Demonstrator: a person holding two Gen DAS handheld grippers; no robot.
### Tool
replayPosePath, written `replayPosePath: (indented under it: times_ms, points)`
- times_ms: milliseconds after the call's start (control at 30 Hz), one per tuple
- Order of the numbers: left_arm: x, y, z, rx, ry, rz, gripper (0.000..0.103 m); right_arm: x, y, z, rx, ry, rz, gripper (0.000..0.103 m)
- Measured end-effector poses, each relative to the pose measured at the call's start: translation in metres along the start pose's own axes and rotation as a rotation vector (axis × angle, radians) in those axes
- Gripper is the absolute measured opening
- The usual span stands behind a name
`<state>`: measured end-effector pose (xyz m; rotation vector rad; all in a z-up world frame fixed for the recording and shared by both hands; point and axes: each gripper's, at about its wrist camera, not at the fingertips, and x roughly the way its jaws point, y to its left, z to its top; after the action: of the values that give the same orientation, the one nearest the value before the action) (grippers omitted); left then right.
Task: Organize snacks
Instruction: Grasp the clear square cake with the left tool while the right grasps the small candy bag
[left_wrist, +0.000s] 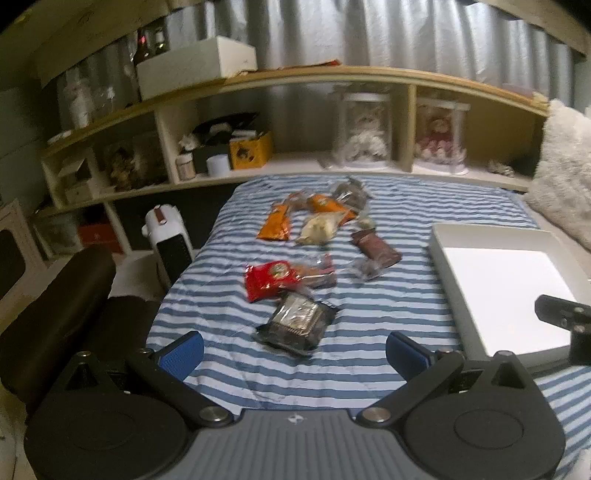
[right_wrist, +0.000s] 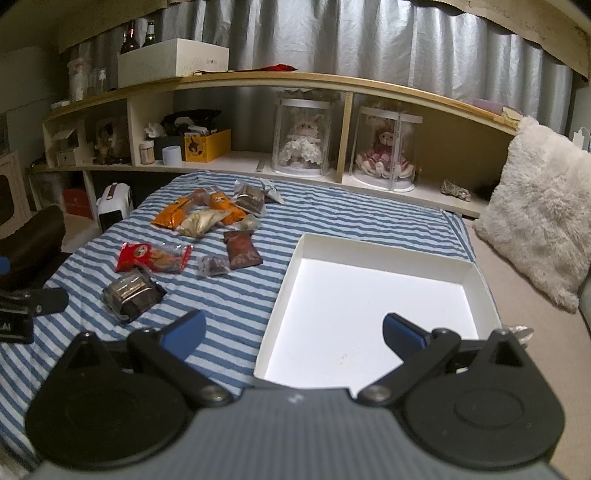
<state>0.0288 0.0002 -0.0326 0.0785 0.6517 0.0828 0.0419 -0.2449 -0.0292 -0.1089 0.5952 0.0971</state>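
Several snack packets lie on the blue-striped bedspread (left_wrist: 229, 310): a dark packet (left_wrist: 295, 325) nearest, a red packet (left_wrist: 269, 278), an orange packet (left_wrist: 275, 223), a pale packet (left_wrist: 319, 227) and a brown packet (left_wrist: 376, 247). An empty white tray (left_wrist: 436, 240) lies to their right. My left gripper (left_wrist: 295, 354) is open and empty, just short of the dark packet. In the right wrist view my right gripper (right_wrist: 293, 334) is open and empty over the near edge of the white tray (right_wrist: 295, 254). The dark packet (right_wrist: 131, 293), red packet (right_wrist: 135, 254) and brown packet (right_wrist: 242, 249) lie to its left.
A long wooden shelf (right_wrist: 258, 79) runs behind the bed with boxed dolls (right_wrist: 303, 136), a yellow box (right_wrist: 207, 146) and jars. A fluffy white pillow (right_wrist: 539, 218) leans at the right. A white heater (left_wrist: 168, 236) and a black chair (left_wrist: 55, 314) stand left of the bed.
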Motion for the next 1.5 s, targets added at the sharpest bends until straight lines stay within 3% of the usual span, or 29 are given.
replayPosePath:
  times_ms: [400,833,1167,1500]
  points:
    - [0.044,0.017,0.013,-0.084,0.083,0.068,0.103,0.035,0.024,0.016,-0.116,0.012,0.035,0.103]
    - [0.105,0.017,0.019,-0.036,0.141,0.108,0.103,0.121,0.032,0.046,-0.041,0.088,0.012,0.103]
    - [0.142,0.021,0.017,-0.032,0.160,0.024,0.103,0.191,0.044,0.065,0.050,0.118,0.037,0.103]
    - [0.164,0.025,0.015,-0.071,0.195,-0.083,0.103,0.243,0.057,0.070,0.130,0.059,0.170,0.103]
